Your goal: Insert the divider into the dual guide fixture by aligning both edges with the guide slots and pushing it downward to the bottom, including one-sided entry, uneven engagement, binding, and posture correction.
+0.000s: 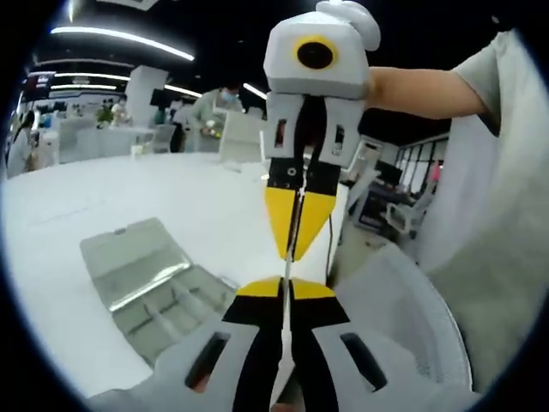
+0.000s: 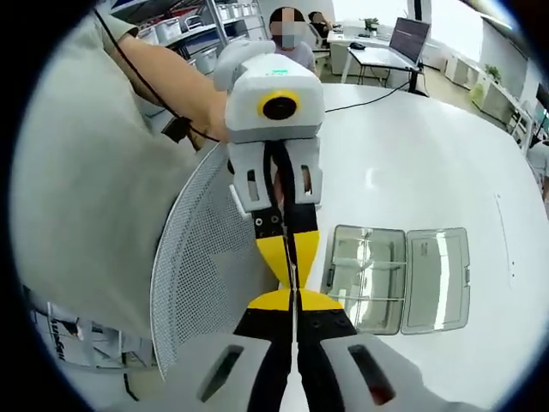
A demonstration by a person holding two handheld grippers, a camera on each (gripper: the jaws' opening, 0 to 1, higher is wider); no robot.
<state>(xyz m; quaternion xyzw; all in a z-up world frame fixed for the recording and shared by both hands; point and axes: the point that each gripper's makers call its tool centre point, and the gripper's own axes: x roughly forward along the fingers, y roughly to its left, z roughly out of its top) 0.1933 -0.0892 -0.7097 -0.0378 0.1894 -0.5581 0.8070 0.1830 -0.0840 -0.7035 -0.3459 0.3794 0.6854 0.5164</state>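
1. My left gripper (image 1: 284, 283) and right gripper (image 2: 293, 296) meet tip to tip above the table, both closed on the thin divider (image 1: 286, 330), seen edge-on between the jaws.
2. The open compartment box (image 2: 371, 276) lies apart on the white table (image 1: 103, 197), beyond the chair's mesh back (image 2: 193, 257).
3. To do well, I judge: carry the divider over level, seat both edges together, press evenly.
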